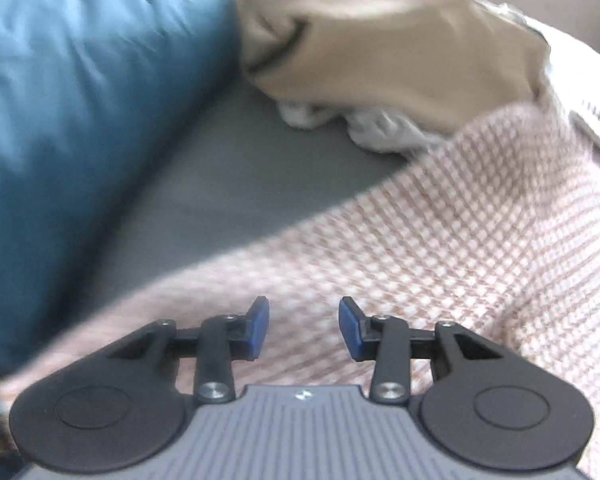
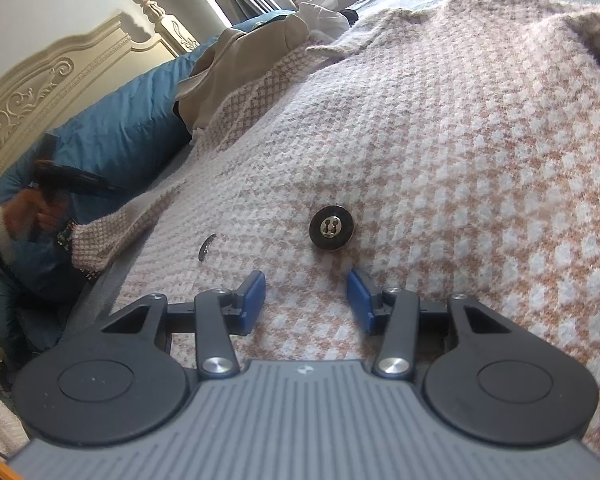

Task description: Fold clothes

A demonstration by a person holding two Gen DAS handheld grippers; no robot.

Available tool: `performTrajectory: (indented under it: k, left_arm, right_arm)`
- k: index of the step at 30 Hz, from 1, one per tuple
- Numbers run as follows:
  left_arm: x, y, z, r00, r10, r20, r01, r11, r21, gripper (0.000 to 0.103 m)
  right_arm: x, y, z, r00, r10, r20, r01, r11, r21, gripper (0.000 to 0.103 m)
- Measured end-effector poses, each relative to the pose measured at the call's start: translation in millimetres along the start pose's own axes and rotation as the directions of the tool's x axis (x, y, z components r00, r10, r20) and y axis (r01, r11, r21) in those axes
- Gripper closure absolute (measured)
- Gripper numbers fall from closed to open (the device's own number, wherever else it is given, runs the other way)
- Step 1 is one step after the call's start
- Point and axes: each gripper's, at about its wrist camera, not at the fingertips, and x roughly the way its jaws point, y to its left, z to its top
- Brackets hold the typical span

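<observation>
Blurred beige garment [image 1: 380,52], checked cardigan [image 2: 440,140] cut off at edges

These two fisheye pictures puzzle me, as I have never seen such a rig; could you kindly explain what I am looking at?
No robot here: a person carries a pair of hand-held tongs in each hand, each with a camera looking along its blue-padded fingers. One picture comes from the left tongs, the other from the right tongs. Both stand open and hold nothing. Below them a pink checked cardigan with a black button lies spread on a grey bed. Beside it are a blue duvet and a beige garment.
</observation>
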Motion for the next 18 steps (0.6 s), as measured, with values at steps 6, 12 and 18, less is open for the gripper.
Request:
performTrajectory:
  k: [6, 12, 18]
  left_arm:
    - [6, 17, -14, 0.996, -0.014, 0.083, 0.028, 0.986, -0.165, 0.059]
    - [-17, 1, -31, 0.983, -0.054, 0.175, 0.081, 0.984, -0.156, 0.048]
    - [-43, -41, -39, 0.944, -0.032, 0.33, 0.057, 0.996, -0.067, 0.041]
  right_arm:
    - [1, 6, 0, 0.999, -0.037, -0.005, 0.037, 0.999, -0.008, 0.057]
    - [2, 11, -2, 0.999, -0.052, -0.002, 0.052, 0.998, -0.029, 0.055]
    - [2, 26, 7, 0.993, -0.109, -0.037, 0.107, 0.993, -0.05, 0.053]
